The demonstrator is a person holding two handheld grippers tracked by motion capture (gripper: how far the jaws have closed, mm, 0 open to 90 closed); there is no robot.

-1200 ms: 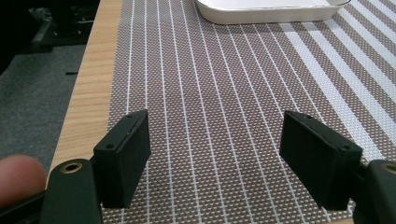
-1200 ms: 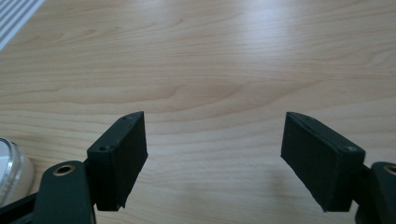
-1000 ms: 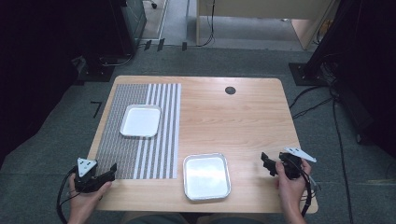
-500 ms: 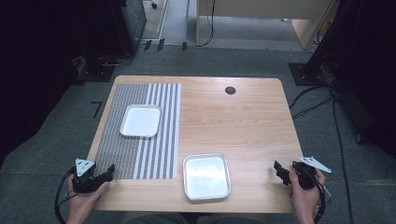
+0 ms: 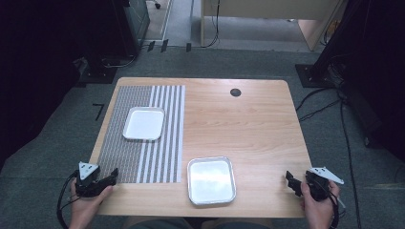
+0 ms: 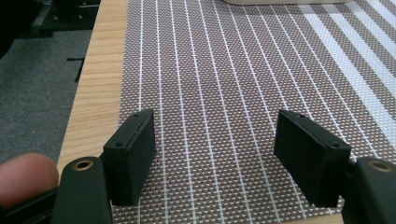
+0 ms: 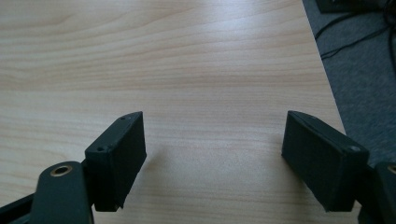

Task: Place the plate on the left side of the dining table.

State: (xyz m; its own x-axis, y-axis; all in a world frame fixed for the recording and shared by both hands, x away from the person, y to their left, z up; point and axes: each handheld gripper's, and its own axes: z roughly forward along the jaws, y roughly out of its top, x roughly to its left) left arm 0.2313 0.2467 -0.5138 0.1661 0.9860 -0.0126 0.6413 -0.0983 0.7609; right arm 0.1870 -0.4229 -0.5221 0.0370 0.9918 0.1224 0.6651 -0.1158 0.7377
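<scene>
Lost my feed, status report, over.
Left gripper open, empty, over placemat. Right gripper open, empty, over bare table. Metal tray untouched. Nothing in the way.

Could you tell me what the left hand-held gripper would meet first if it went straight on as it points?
Probably the white rectangular tray on the brown woven placemat; the left hand-held gripper has nothing nearer ahead.

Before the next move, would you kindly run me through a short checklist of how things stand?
1. Left tool empty, jaws apart: ok; they have just been closing a little, with nothing between them.
2. Right tool empty, jaws apart: ok.
3. Metal tray flat at the near table edge, nothing in it: ok.
4. White tray resting on the striped mat: ok.
5. Mat lying flat on the table: ok.
6. Cables trailing clear of both trays: ok.
</scene>
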